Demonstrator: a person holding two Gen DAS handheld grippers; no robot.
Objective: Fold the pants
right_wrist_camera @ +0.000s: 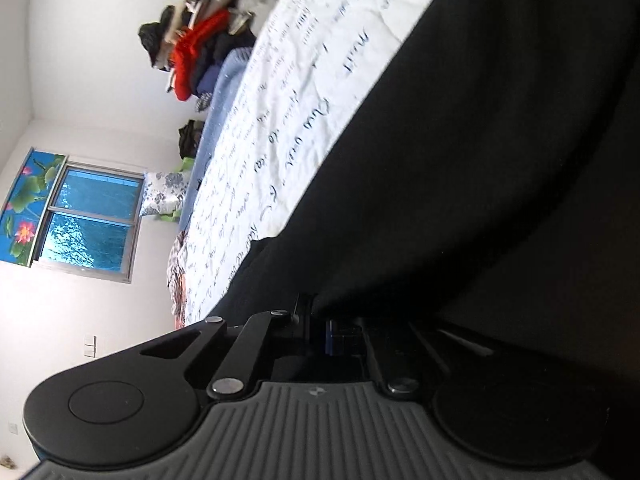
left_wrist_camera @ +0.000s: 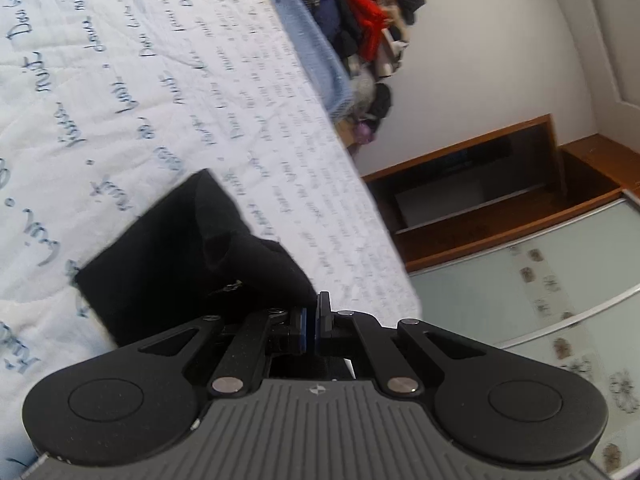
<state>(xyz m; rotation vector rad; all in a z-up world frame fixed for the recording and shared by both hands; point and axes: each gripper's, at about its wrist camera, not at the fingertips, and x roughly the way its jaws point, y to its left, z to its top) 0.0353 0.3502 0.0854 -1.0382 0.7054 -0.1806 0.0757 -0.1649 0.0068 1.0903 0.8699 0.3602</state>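
The black pants point(left_wrist_camera: 168, 256) lie on a white bedspread printed with blue script point(left_wrist_camera: 160, 80). In the left wrist view my left gripper point(left_wrist_camera: 312, 320) is shut on a bunched edge of the pants near the bed's edge, and the cloth rises from the bed into the jaws. In the right wrist view the pants point(right_wrist_camera: 480, 160) fill the right half of the frame as a taut black sheet running up from my right gripper point(right_wrist_camera: 318, 320), which is shut on their edge. The cloth drapes over and hides the right finger.
A pile of clothes with a red garment point(left_wrist_camera: 360, 28) sits beyond the bed's far side, also in the right wrist view point(right_wrist_camera: 192, 56). A wooden shelf unit point(left_wrist_camera: 500, 192) and glass sliding doors point(left_wrist_camera: 540, 300) stand beside the bed. A window point(right_wrist_camera: 92, 224) and floral pillow point(right_wrist_camera: 164, 196) are at the far end.
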